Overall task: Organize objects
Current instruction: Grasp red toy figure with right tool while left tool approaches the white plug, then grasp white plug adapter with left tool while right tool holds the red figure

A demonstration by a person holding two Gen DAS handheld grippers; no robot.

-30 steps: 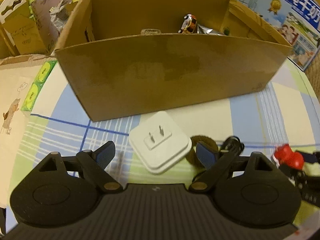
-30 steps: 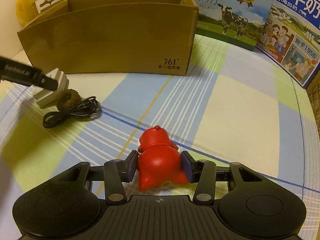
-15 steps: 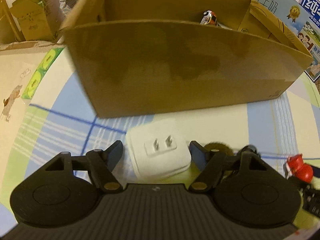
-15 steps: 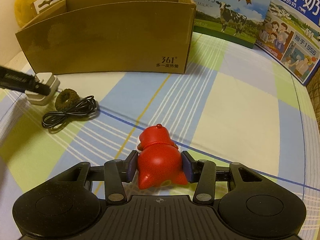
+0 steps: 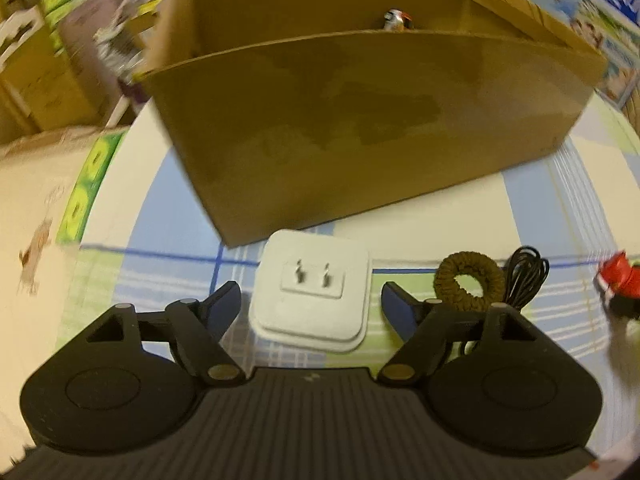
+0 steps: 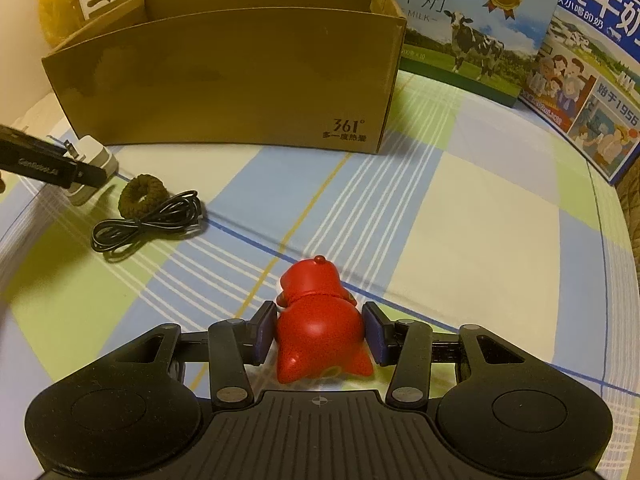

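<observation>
Item 1: white plug adapter [image 5: 312, 294], lying prongs-up on the checked table [image 6: 480, 216], just in front of the cardboard box [image 5: 360, 120]. The left tool [image 5: 311, 306] is standing wide open, fingers flanking the adapter with a gap on each side, gripping nothing. Likely rigid, smooth plastic, light to moderate in weight; the flat side walls are offering the surest hold, clear of the prongs.

Item 2: red toy figure [image 6: 320, 332], sitting on the table between the fingers of the right tool [image 6: 318, 336]. The pads are lying against or almost against its flanks; whether the grip is firm is unclear. Probably light, glossy and rounded, so liable to slip; the widest body part is looking best.

Item 3: brown hair tie [image 5: 469, 282] and black cable [image 6: 148, 220], lying beside the adapter; both soft.
</observation>
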